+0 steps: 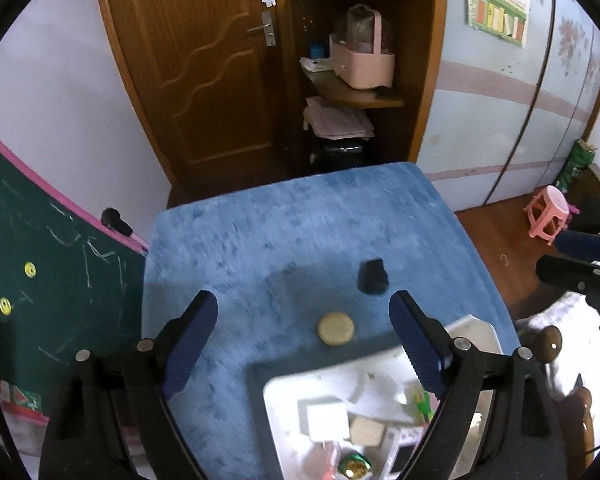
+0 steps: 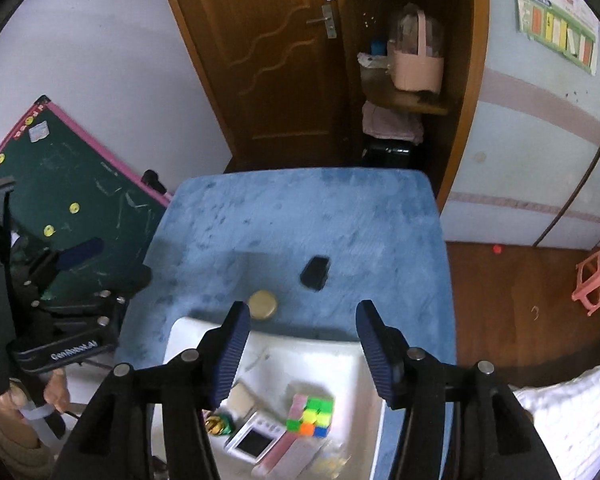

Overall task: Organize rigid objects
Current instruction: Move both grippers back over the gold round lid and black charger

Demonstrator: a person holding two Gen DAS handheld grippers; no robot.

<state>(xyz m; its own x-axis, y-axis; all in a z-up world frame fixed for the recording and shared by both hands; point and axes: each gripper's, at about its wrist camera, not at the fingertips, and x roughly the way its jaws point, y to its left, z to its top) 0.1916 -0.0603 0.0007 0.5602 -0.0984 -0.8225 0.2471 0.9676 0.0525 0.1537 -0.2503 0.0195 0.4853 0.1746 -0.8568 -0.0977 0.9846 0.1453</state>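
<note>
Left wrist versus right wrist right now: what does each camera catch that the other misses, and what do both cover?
Only the left wrist view shows the white square block in the white bin and a brown knob at right.

Only the right wrist view shows the colourful puzzle cube, unblocked, and the left gripper from outside, with its holder's hand.

Both show the blue cloth, the small black object and the round tan disc lying on it outside the bin, and each view's own open, empty gripper; right gripper.
</note>
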